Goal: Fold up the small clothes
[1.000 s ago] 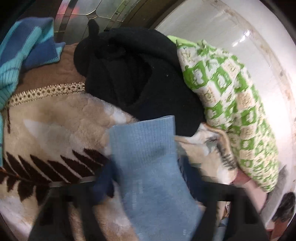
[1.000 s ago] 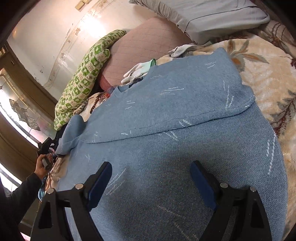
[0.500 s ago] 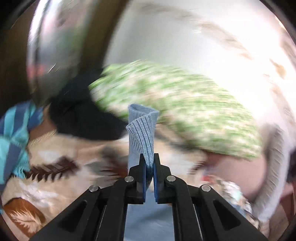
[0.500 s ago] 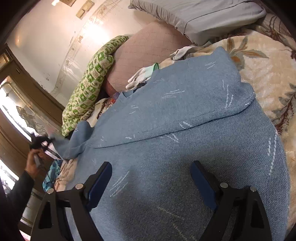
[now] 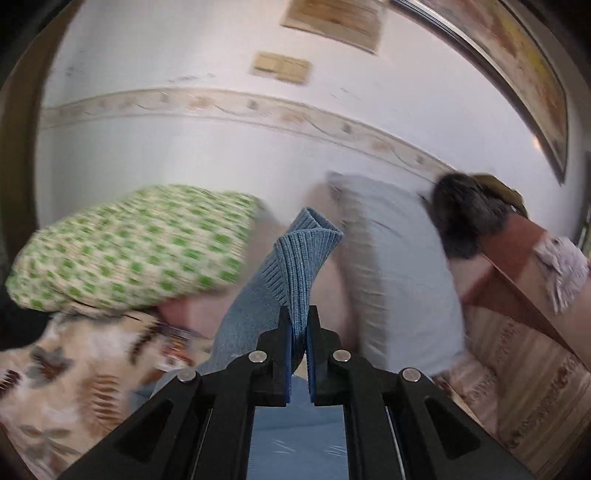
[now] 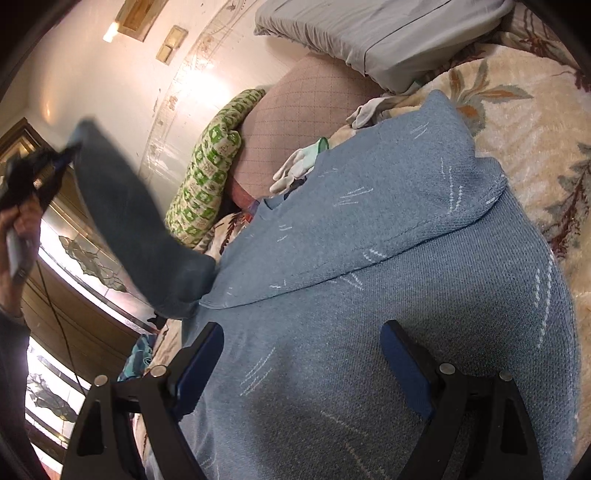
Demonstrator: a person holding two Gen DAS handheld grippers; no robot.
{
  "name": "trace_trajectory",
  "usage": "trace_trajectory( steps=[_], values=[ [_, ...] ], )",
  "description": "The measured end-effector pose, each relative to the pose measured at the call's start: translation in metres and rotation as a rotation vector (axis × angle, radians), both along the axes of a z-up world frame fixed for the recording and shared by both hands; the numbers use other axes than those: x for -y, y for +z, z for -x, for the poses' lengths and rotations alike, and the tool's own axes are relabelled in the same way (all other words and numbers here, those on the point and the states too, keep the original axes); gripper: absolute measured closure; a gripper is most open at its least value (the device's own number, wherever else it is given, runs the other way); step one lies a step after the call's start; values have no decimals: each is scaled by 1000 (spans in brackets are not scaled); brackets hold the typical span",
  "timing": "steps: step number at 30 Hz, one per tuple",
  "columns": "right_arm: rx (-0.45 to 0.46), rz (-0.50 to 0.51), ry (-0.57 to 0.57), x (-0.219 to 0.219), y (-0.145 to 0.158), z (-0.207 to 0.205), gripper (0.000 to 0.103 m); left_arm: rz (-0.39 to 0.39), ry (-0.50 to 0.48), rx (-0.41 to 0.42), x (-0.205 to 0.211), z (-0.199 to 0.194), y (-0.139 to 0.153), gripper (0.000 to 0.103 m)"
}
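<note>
The sweater is light blue knit flecked with short white dashes; its ribbed cuff is the same blue. The blanket is cream with brown and grey-green leaf prints. One pillow is cream with green squares, another dusty pink with a fine grid, a third plain grey. Both hand-held grippers are black with blue pads.
</note>
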State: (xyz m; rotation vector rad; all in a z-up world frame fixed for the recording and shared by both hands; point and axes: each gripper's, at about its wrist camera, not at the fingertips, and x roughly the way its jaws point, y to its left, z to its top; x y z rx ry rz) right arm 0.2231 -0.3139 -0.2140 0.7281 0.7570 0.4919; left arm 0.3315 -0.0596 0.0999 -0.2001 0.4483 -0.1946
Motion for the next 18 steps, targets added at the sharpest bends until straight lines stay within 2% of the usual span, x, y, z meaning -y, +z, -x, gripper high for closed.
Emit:
trace_trajectory(
  steps=[2,5,9,14,15,16,17,18],
  values=[
    [10,-27,-4,3,0,1,14,-8,-41,-32,39,-4,-28,97],
    [31,-103,-24,13,-2,5,14,-22,-96,-134,88,-20,-89,97],
    [22,-156,-110,28,7,17,16,-52,-153,-268,130,-35,-159,97],
    [96,-147,-379,87,45,49,14,-84,-195,-392,168,-47,-223,95],
    [101,-144,-424,99,47,52,14,-89,-207,-424,174,-50,-234,77],
    [95,-139,-464,111,48,53,14,-85,-241,-480,181,-53,-247,44],
    [86,-138,-480,118,46,53,14,-69,-261,-534,185,-55,-256,32],
    [69,-142,-490,123,44,52,14,-45,-268,-557,184,-55,-261,28]
  ],
)
